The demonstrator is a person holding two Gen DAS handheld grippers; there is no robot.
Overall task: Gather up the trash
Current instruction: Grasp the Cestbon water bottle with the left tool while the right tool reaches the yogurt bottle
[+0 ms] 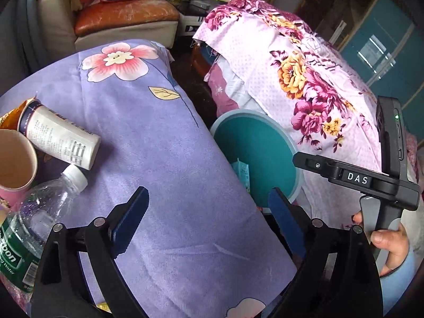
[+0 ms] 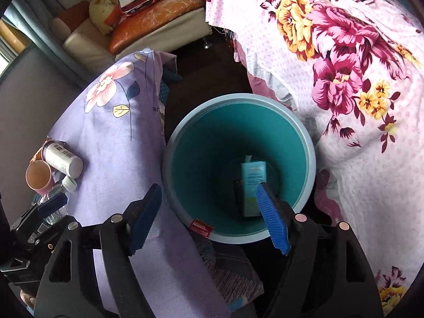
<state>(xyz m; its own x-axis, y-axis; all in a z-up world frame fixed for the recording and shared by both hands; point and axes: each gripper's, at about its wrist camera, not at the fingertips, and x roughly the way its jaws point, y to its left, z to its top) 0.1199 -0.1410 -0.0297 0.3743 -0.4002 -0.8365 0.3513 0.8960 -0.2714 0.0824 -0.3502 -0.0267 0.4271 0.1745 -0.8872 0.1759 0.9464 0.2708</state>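
My left gripper [image 1: 209, 196] hangs open over the purple flowered cloth [image 1: 164, 137], nothing between its blue pads. To its left lie a white cylindrical tub [image 1: 61, 137], a paper cup [image 1: 16, 159] on its side, a clear water bottle [image 1: 34, 217] and an orange wrapper [image 1: 10, 118]. My right gripper [image 2: 209, 189] stands open above the teal bin [image 2: 238, 98], with no object in its grip. A pale blue carton [image 2: 253, 180] lies at the bin's bottom beside a dark item [image 2: 238, 193]. The tub [image 2: 62, 160], cup [image 2: 38, 176] and bottle [image 2: 57, 196] show at left.
The bin [image 1: 265, 143] stands on the dark floor between the purple-covered surface and a bed under a pink flowered sheet [image 2: 344, 66]. A sofa with cushions [image 1: 124, 16] is behind. A hand [image 1: 389, 243] grips the other tool's handle at right.
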